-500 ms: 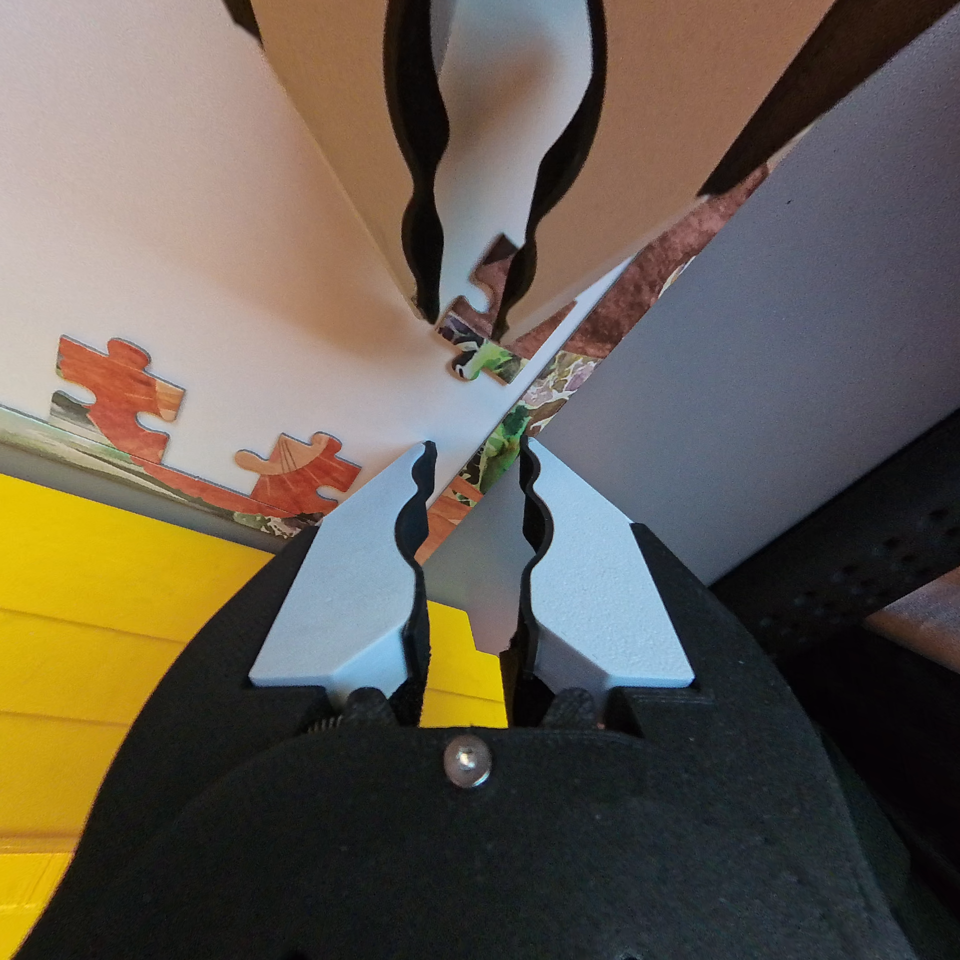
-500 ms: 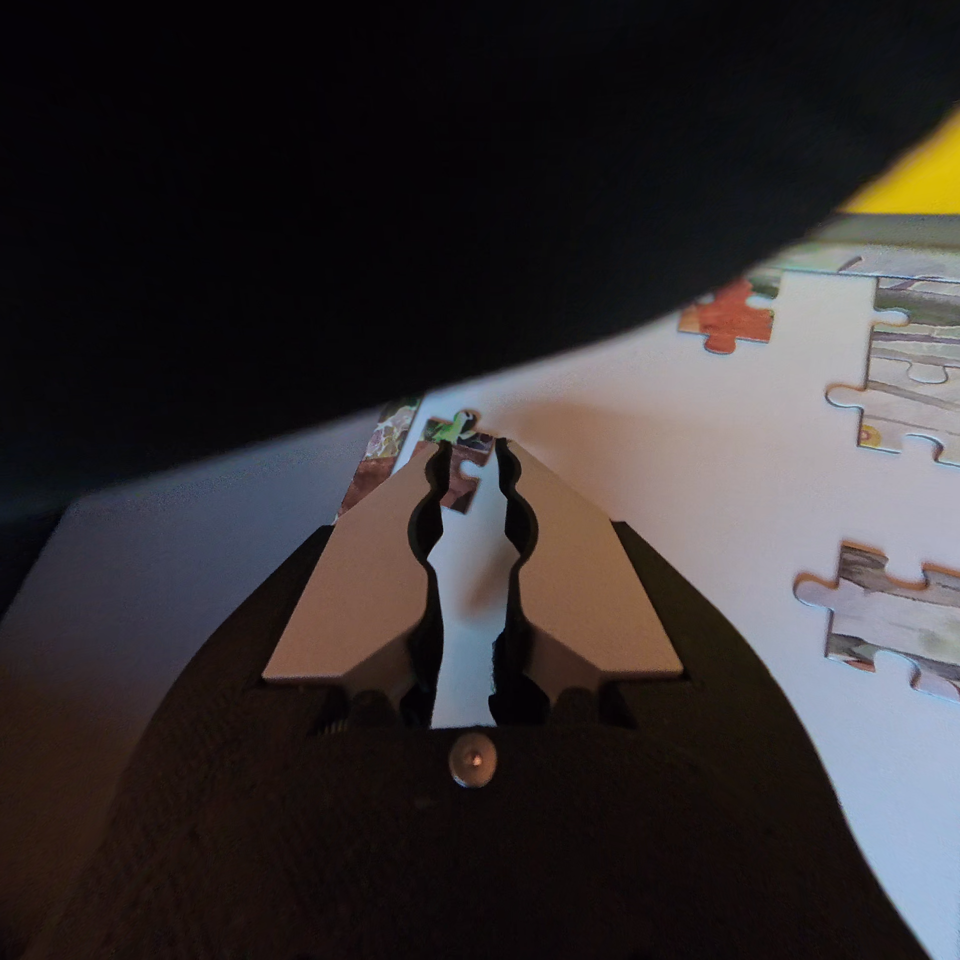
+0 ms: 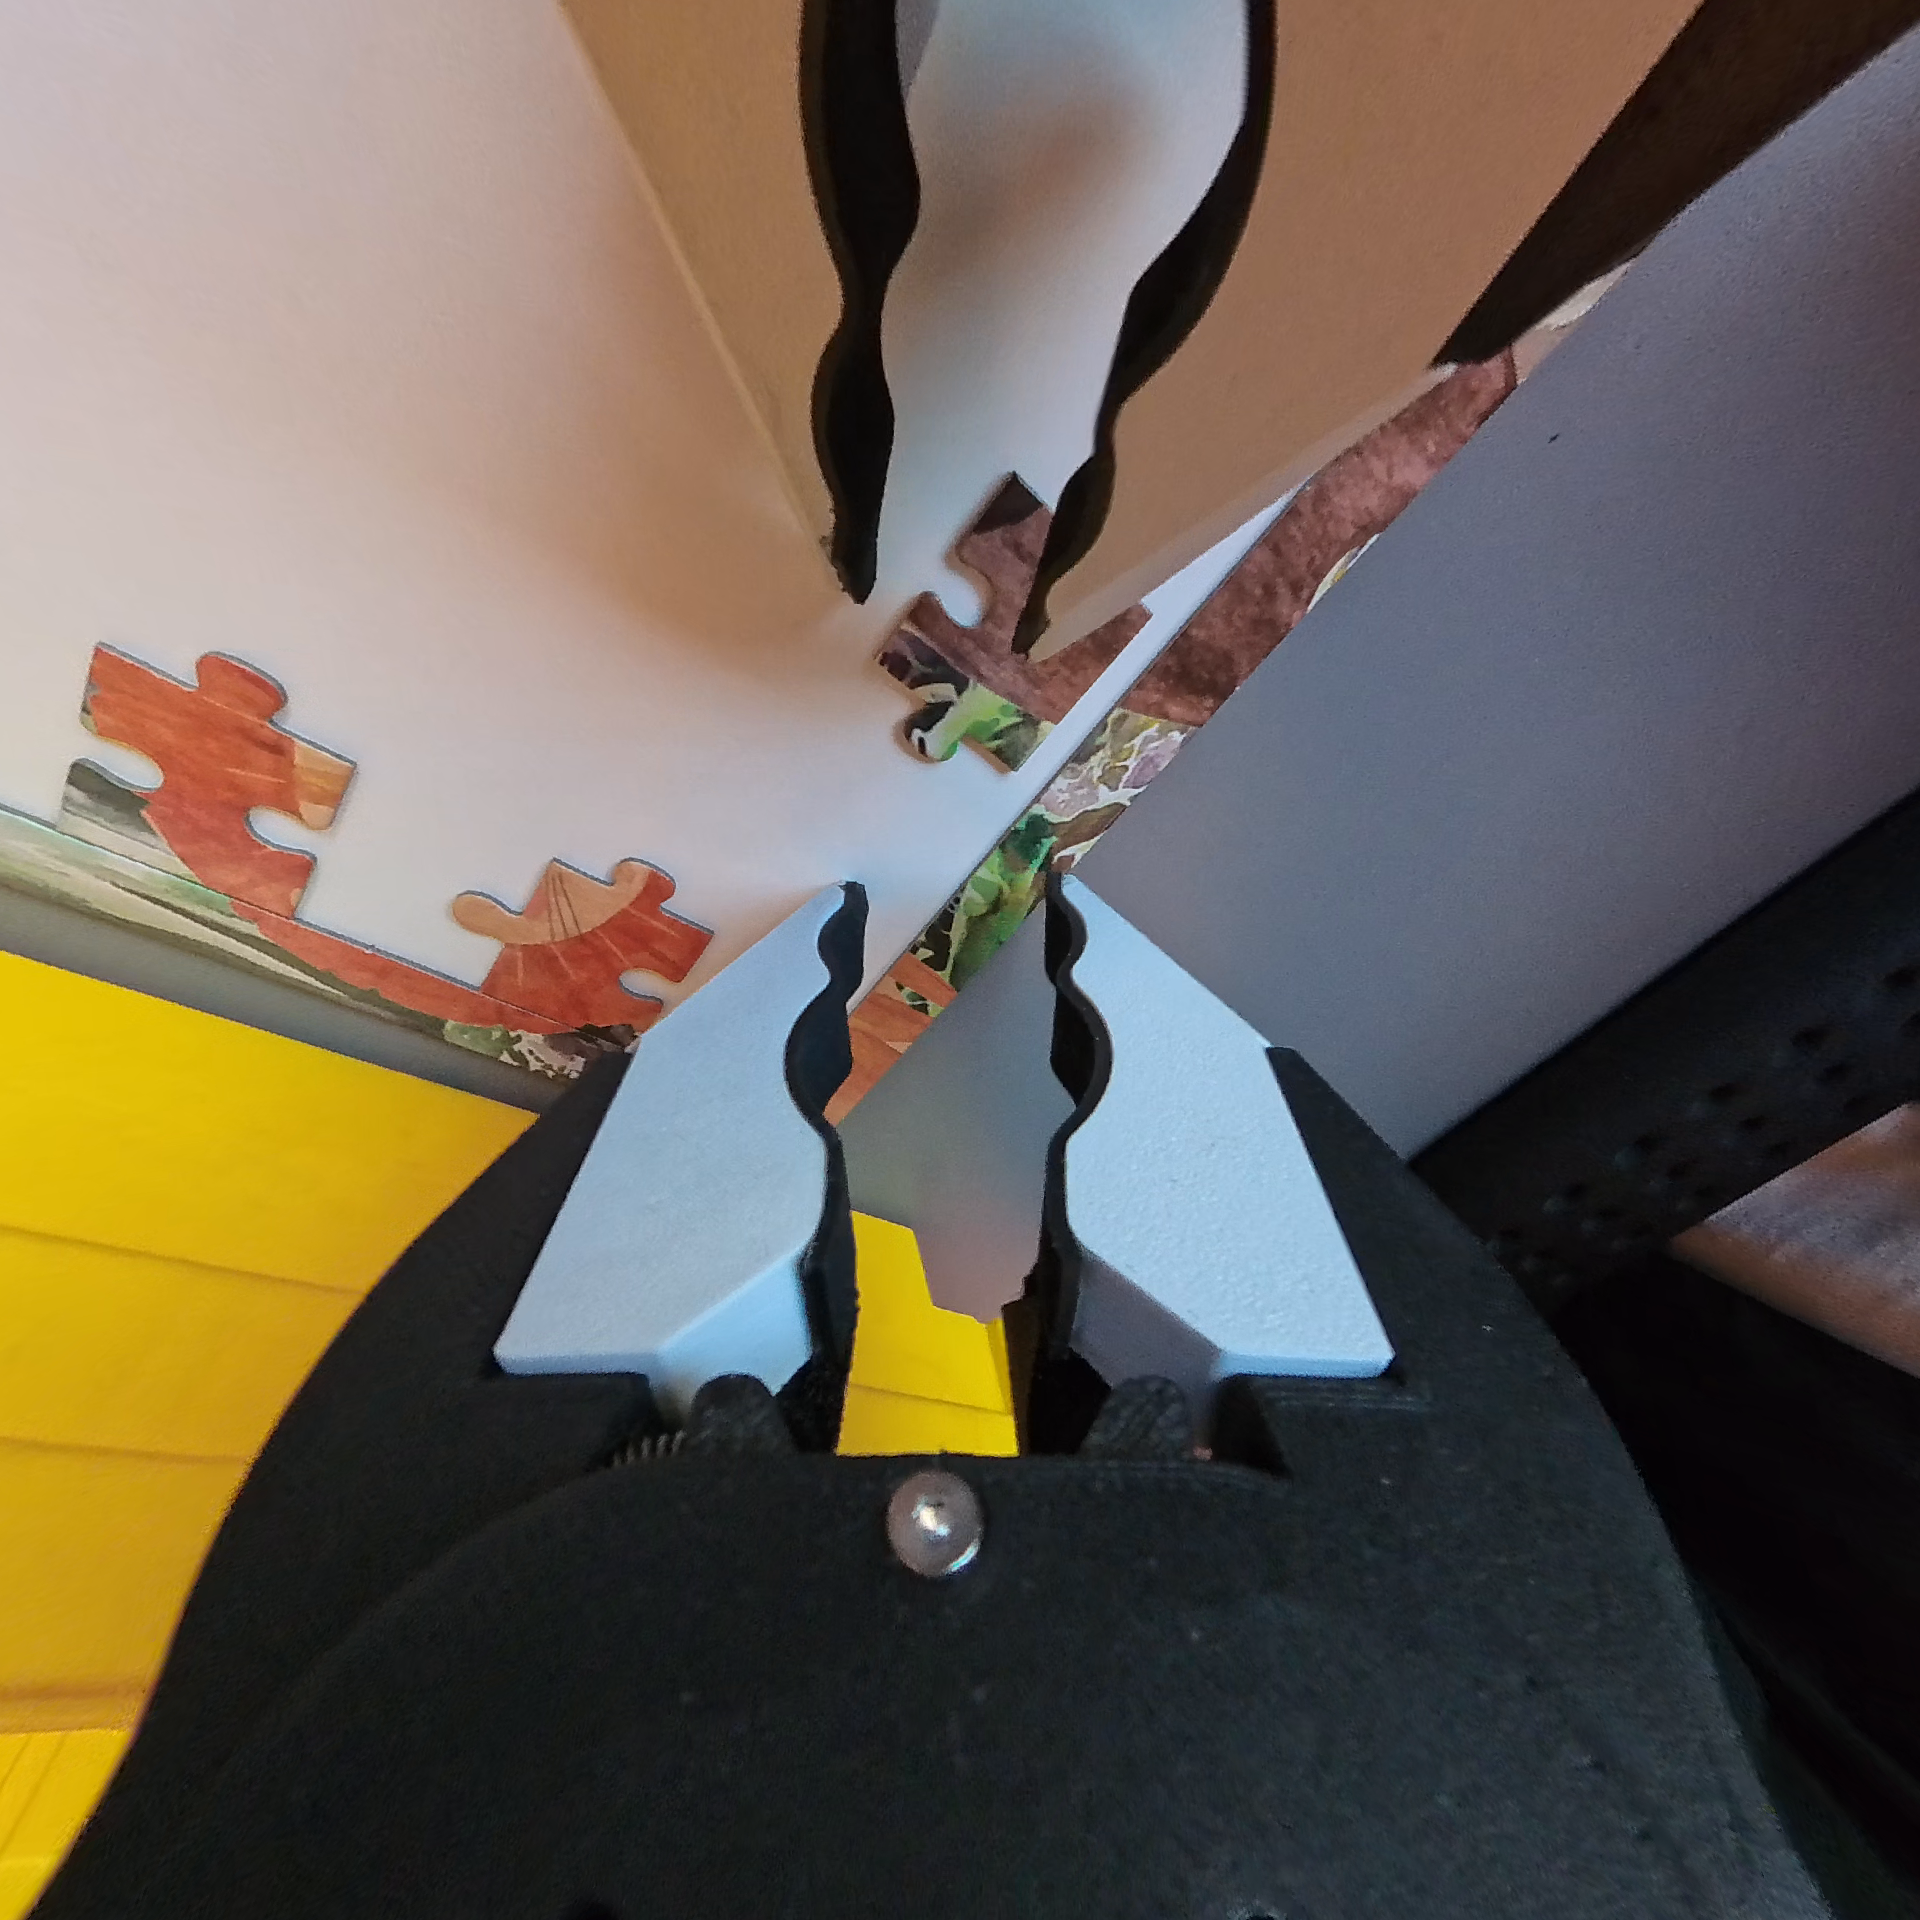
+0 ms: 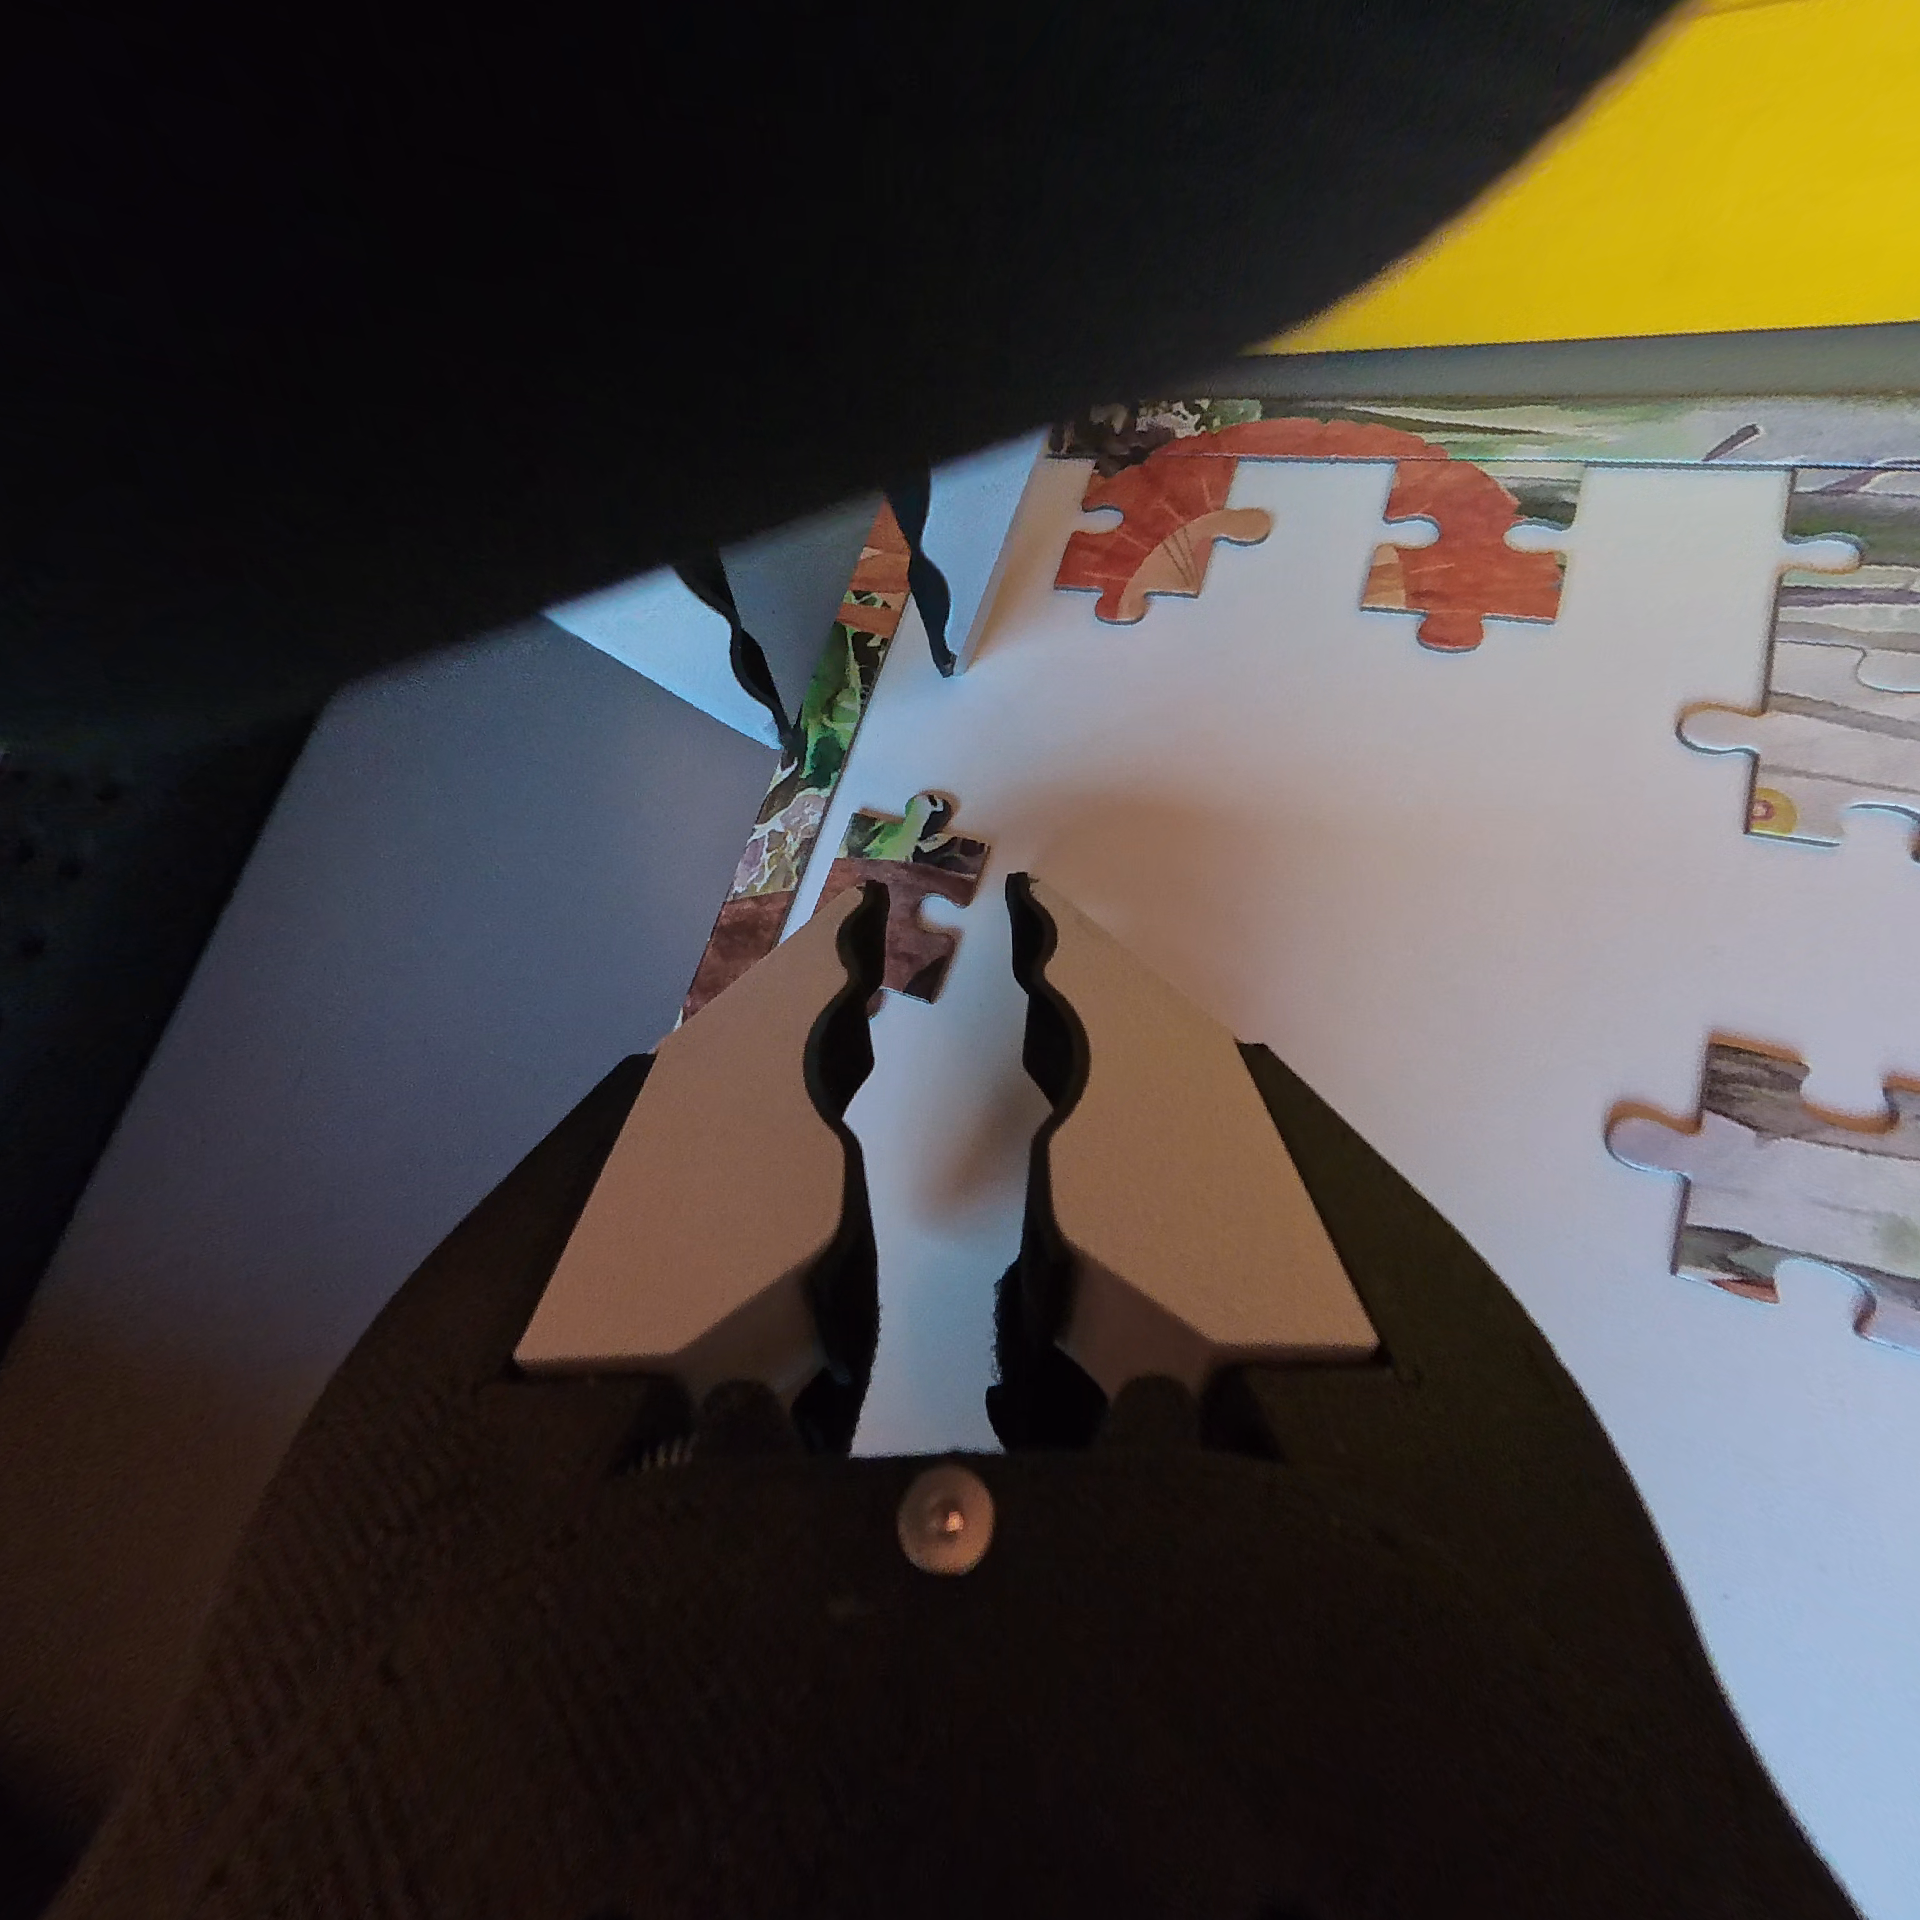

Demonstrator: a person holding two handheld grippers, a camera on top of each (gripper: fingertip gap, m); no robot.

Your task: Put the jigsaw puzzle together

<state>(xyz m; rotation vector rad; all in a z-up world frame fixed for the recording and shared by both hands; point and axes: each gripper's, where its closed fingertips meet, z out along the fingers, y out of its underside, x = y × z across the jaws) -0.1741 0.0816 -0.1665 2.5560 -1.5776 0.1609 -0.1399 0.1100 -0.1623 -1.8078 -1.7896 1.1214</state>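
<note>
1. White backing board [image 4: 1299,935] on a yellow tabletop [image 3: 208,1143], edged by a printed border strip [image 4: 769,862].
2. Loose piece [image 4: 914,894]: brown and green print, face up. Flat on the board, just beside the border strip, not locked into any neighbour.
3. Right gripper [image 4: 940,883]: fingers spread wider than half a second ago and drawn back a little. One tip over the piece's brown end, contact impossible to tell; the other over bare board. Nothing held. Judged a release: piece dropped off near its edge slot, still needing a nudge to seat.
4. Left gripper [image 3: 954,883]: fingers parted, empty, tips straddling the border strip near the board's corner, short of the piece.
5. Red pieces [image 4: 1153,540] [image 4: 1455,561]: two, seated against the far border, a gap between them.
6. Grey pieces [image 4: 1829,644] [image 4: 1787,1195]: two joined clusters at the far side. Wide bare board between groups, so assembly judged far from complete.
</note>
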